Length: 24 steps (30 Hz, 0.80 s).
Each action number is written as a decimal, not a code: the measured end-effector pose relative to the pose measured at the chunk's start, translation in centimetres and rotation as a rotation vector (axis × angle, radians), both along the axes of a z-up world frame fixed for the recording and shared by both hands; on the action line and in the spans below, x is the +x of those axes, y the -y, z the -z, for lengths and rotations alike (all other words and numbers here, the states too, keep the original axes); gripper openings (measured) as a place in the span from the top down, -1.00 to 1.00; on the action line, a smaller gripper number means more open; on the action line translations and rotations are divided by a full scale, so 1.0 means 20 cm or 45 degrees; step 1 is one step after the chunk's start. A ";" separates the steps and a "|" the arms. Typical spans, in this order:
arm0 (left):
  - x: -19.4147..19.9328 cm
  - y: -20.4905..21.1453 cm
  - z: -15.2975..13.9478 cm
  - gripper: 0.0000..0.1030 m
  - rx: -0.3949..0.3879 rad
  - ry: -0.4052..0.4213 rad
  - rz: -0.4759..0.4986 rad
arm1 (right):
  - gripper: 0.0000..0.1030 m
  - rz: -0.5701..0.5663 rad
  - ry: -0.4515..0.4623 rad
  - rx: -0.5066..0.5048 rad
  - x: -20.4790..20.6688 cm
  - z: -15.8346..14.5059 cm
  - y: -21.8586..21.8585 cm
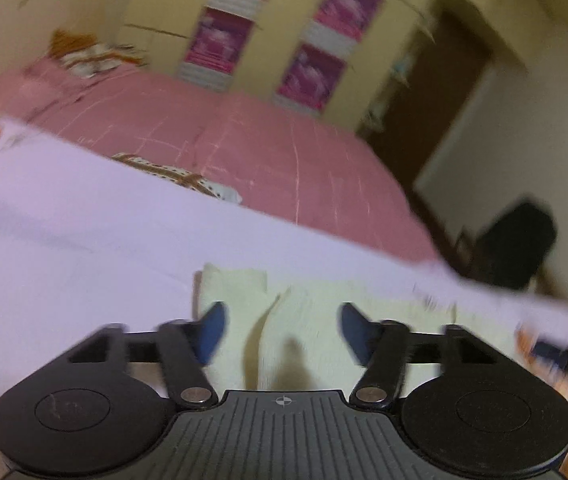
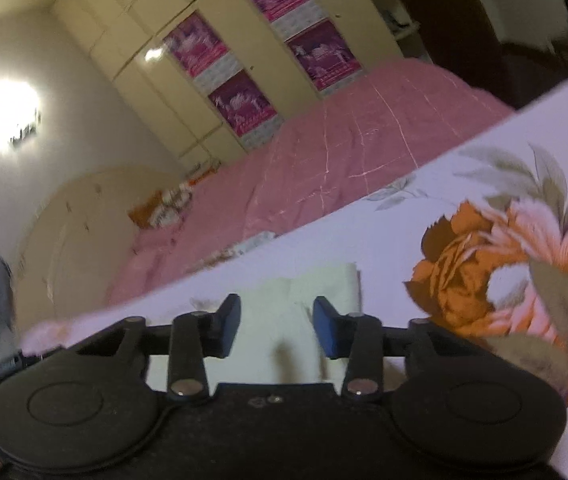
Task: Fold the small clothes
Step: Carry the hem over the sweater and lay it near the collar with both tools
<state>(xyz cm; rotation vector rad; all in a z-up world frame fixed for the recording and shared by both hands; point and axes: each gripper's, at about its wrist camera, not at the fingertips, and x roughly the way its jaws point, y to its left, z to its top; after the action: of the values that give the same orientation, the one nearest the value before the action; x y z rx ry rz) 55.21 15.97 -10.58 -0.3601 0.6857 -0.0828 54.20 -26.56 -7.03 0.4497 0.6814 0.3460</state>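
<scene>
A small pale yellow garment (image 1: 307, 304) lies folded on a lilac-white flowered sheet (image 1: 84, 248). My left gripper (image 1: 284, 332) hovers just over its near part, open, the blue pads (image 1: 212, 330) standing wide apart on either side of a crease and not pressing the cloth. In the right wrist view the same garment (image 2: 299, 288) shows its far edge on the sheet (image 2: 383, 232). My right gripper (image 2: 278, 326) is open over it too, its blue pads (image 2: 325, 330) apart, with cloth seen between them but not pinched.
Beyond the sheet is a pink bedspread (image 1: 276, 148), with a spotted brown-trimmed garment (image 1: 180, 174) on it and an orange-white bundle (image 1: 84, 54) by the headboard. A cream wardrobe with pink panels (image 2: 220, 76) stands behind. A dark chair (image 1: 519, 240) stands off the bed's right.
</scene>
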 end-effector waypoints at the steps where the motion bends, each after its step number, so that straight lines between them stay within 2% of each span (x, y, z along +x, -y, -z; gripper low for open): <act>1: 0.02 0.03 0.00 -0.05 0.053 -0.011 0.026 | 0.33 -0.019 0.000 -0.044 0.00 0.00 -0.02; 7: 0.10 0.11 0.02 -0.05 0.215 -0.088 0.106 | 0.40 -0.112 -0.031 -0.284 0.03 0.00 -0.14; 10: 0.11 0.12 0.01 0.00 0.235 -0.092 0.123 | 0.40 -0.131 -0.054 -0.386 0.04 0.02 -0.19; 11: 0.12 0.13 0.01 0.30 0.242 -0.091 0.131 | 0.40 -0.143 -0.057 -0.392 0.04 0.02 -0.20; 12: 0.14 0.13 0.02 0.46 0.245 -0.092 0.138 | 0.46 -0.151 -0.062 -0.394 0.07 0.03 -0.20; 13: 0.14 0.14 0.01 0.65 0.243 -0.088 0.142 | 0.68 -0.163 -0.066 -0.397 0.07 0.04 -0.22; 14: 0.13 0.14 0.00 0.88 0.252 -0.076 0.139 | 0.82 -0.182 -0.068 -0.395 0.08 0.03 -0.24; 15: 0.12 0.14 -0.01 0.93 0.263 -0.057 0.134 | 0.90 -0.194 -0.057 -0.402 0.07 0.03 -0.25; 18: 0.04 0.13 -0.05 0.93 0.267 0.060 0.110 | 0.91 -0.189 0.045 -0.445 0.01 -0.02 -0.24; 22: -0.05 0.10 -0.13 0.93 0.202 0.255 0.050 | 0.92 -0.163 0.205 -0.430 -0.02 -0.11 -0.21; 24: -0.05 0.08 -0.15 0.93 0.192 0.284 0.010 | 0.92 -0.133 0.268 -0.436 -0.03 -0.14 -0.20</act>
<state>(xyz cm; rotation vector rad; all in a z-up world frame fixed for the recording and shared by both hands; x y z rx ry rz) 54.18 14.46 -7.66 -0.1995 0.4693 -0.0767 53.69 -22.47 -4.14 0.0503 0.5459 0.3607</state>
